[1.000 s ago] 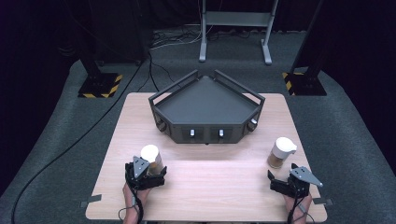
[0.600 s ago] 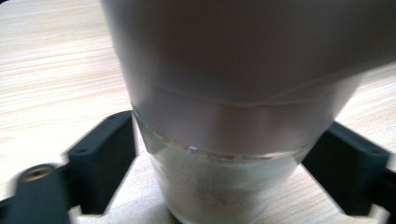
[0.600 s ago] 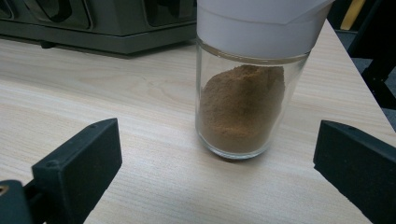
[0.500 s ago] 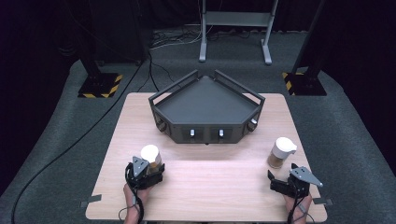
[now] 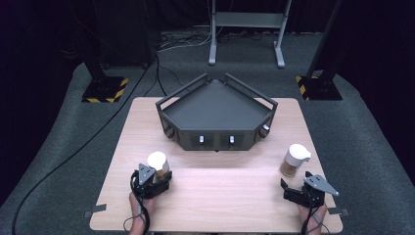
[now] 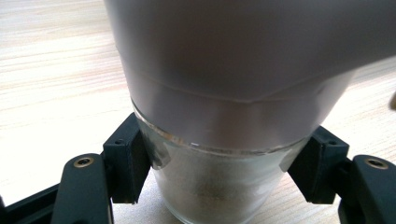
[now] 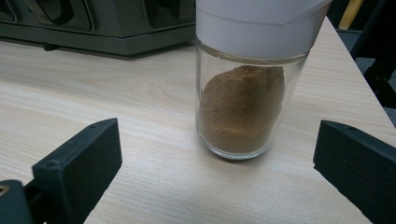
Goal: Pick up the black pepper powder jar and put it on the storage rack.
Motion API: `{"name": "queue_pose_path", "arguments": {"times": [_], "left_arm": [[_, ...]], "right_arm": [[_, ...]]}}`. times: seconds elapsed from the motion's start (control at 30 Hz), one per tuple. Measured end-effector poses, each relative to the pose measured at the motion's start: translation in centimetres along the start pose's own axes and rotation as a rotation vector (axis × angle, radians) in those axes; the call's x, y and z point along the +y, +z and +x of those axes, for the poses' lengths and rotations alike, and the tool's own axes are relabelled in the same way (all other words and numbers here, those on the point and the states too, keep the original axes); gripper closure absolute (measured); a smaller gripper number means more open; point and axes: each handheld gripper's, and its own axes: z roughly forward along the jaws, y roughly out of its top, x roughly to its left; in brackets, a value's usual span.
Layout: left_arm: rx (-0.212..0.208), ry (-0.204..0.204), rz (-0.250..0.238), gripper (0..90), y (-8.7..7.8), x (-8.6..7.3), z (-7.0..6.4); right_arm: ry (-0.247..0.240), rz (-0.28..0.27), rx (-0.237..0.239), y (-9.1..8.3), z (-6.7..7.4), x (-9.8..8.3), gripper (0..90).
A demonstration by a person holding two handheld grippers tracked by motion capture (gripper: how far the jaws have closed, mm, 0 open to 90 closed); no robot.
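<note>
**Clerk:** High view first?

**Inspector:** Found the left gripper (image 5: 157,176) clamped on the left jar (image 5: 158,160), upright near the front left of the table (image 5: 220,196). Recorded its jaws as having just been closing, with the jar between them. Saw the right gripper (image 5: 295,181) spread wide, just short of the right jar (image 5: 293,159) at the front right. Noted the black tray (image 5: 215,133) well apart from both, at mid-table.

**Clerk:** Left gripper view?

**Inspector:** Observed both pads (image 6: 127,158) pressing the glass low down, under the white lid (image 6: 224,70). Judged the hold risky for a lift: could swing or tip, given so much jar above the grip line. Could not rule out a slip on smooth glass either.

**Clerk:** Right gripper view?

**Inspector:** Saw the right jar half full of brown powder (image 7: 240,112), standing free between the wide jaws and touching neither. Placed it a little off the middle of the gap. Judged that an uneven closing could shove or topple it, with one jaw landing first. Could not tell how firmly the lid sat, so flagged a spill across the table in case of a fall.
</note>
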Motion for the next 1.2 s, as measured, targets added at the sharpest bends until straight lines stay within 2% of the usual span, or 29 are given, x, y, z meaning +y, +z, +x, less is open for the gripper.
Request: {"name": "queue_pose_path", "arguments": {"times": [0.4, 0.57, 0.97, 1.2], "left_arm": [[-0.034, 0.035, -0.024, 30.6, -0.9, 2.2, 0.4], [-0.051, 0.038, -0.028, 30.6, -0.7, 3.0, 0.5], [-0.082, 0.089, -0.02, 30.6, 0.0, 5.2, 0.2], [-0.102, 0.087, -0.02, 30.6, 0.6, 6.4, 0.3]], "right_arm": [[-0.003, 0.001, 0.003, 0.0, 0.0, 0.0, 0.1], [-0.002, 0.002, 0.001, 0.0, 0.0, 0.0, 0.2], [-0.001, -0.003, 0.003, 0.0, -0.1, -0.1, 0.2], [0.002, -0.005, 0.004, 0.0, -0.1, -0.1, 0.2]]}}
